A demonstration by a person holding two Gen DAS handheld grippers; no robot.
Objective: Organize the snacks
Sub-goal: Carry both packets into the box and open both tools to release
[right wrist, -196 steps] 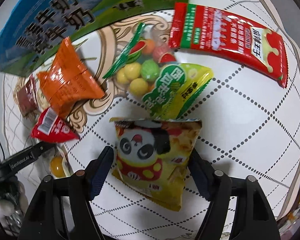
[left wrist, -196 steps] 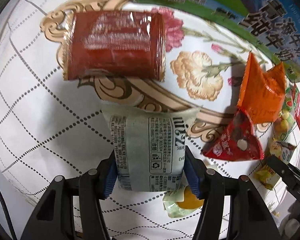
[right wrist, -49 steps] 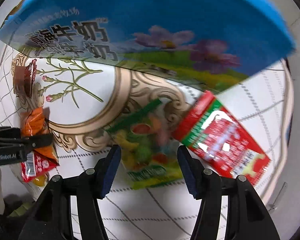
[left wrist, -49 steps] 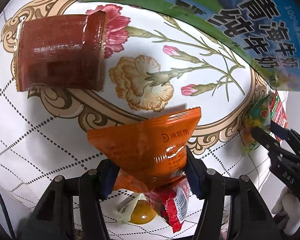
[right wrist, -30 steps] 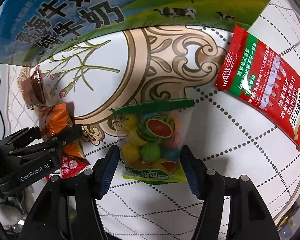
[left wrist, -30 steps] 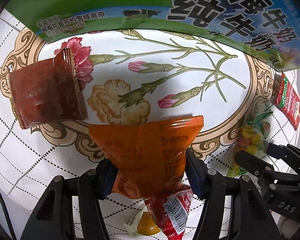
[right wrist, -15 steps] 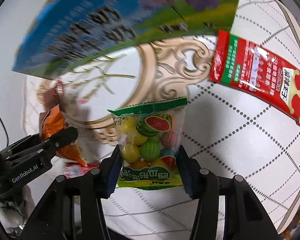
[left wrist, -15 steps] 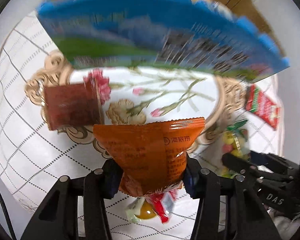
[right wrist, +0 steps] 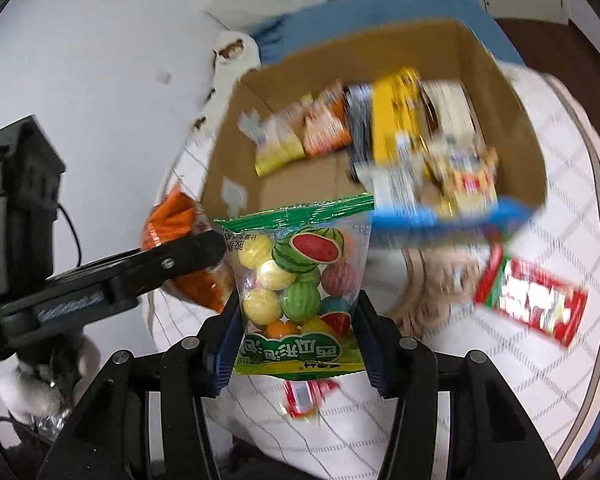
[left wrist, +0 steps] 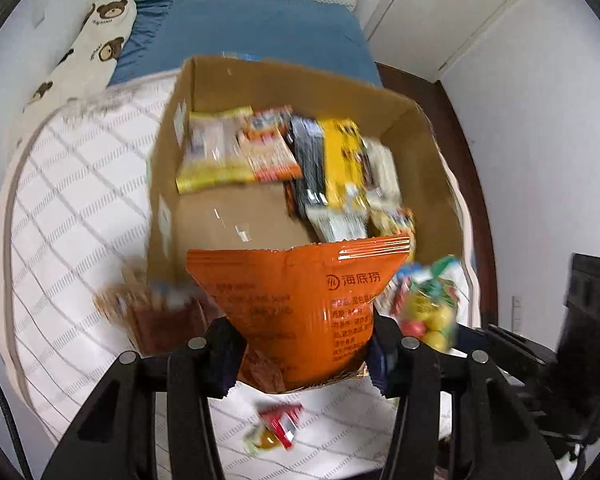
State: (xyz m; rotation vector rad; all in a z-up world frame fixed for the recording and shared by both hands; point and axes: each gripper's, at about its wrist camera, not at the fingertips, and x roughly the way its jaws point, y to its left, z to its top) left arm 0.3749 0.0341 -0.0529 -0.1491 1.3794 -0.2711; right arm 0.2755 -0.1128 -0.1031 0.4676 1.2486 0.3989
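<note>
Now both tongs are loaded. The left gripper (left wrist: 302, 354) is clamped on the lower part of an orange packet (left wrist: 300, 304), which stands upright, long axis vertical, crimped top edge pointing toward the far cardboard box (left wrist: 428, 168). The right gripper (right wrist: 298, 334) is pinched on the bottom of a clear fruit-candy bag (right wrist: 298, 276), also upright, its green seal uppermost and facing the box.

Both packets hang above the white quilted table cover (left wrist: 72, 208), just short of the box's near wall. To do this well, I judge, carry each over the near wall before letting go, aiming for the bare cardboard floor at the box's near left, beside the snacks already stacked at the far side and right.

Near the tongs, a small red packet (right wrist: 306, 394) lies on the cover; a red-green packet (right wrist: 532, 300) lies to the right.
</note>
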